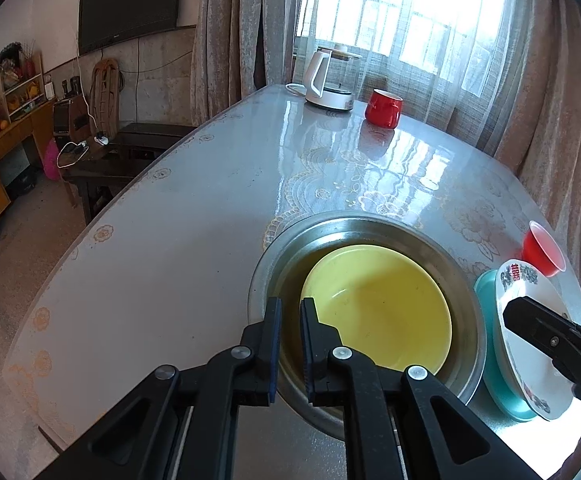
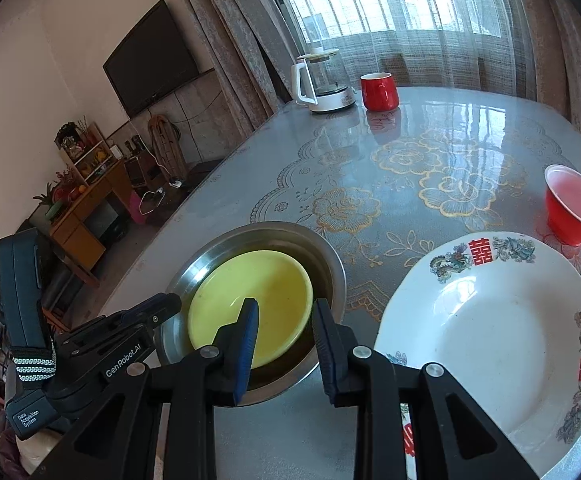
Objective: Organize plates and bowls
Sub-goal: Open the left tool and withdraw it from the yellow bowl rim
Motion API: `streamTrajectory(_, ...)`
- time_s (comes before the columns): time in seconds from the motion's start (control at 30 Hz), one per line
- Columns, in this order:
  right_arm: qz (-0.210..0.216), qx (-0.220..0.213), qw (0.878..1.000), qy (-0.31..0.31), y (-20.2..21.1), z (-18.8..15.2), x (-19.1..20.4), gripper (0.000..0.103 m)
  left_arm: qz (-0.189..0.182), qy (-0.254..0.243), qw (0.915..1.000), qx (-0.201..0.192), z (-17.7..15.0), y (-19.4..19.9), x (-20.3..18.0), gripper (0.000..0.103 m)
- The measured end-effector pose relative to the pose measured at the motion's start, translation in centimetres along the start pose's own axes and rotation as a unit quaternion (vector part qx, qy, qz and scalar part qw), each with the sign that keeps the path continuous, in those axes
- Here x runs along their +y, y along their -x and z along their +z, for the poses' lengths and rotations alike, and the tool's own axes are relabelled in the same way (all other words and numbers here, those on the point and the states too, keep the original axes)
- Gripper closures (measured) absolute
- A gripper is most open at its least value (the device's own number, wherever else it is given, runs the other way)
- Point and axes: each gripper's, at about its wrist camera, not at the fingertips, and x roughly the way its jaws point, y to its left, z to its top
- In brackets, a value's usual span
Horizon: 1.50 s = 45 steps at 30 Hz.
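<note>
A yellow bowl (image 1: 390, 312) (image 2: 274, 280) lies inside a steel basin (image 1: 370, 224) (image 2: 324, 256) on the table. My left gripper (image 1: 291, 312) (image 2: 172, 303) is at the basin's near-left rim. One finger is inside, the other outside, and the jaws are shut on the wall. My right gripper (image 2: 286, 306) hovers above the basin's near edge, open, with nothing between its pads. A white patterned plate (image 1: 530, 368) (image 2: 490, 320) rests on a teal plate (image 1: 490, 340) to the right. One right finger (image 1: 538, 324) reaches over the white plate.
A red plastic cup (image 1: 540, 248) (image 2: 574, 208) stands just beyond the white plate. At the far end are a red mug (image 1: 384, 110) (image 2: 379, 92) and a glass kettle (image 1: 330, 80) (image 2: 324, 84). The table (image 1: 190, 220) drops off at its left edge.
</note>
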Motion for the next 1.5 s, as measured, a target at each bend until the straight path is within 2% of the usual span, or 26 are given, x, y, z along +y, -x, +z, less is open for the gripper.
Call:
streamTrajectory(0.47,-0.023,-0.015,0.998,-0.048,1.8,0.4,-3.6,0.075,-0.008,-0.017,0.9995,-0.026,1.1,1.5,-1.7,0.091)
streamTrajectory(1.07,-0.050,-0.027,0.995,-0.086,3.1,1.0,-7.1,0.075,-0.041,-0.037,0.9979,-0.034,1.9,2.4,-4.9,0.089)
streamTrajectory(1.5,-0.077,-0.056,0.988,-0.121,5.6,2.1,-11.4,0.074,-0.083,-0.056,0.9943,-0.035,3.1,2.4,-9.1,0.089)
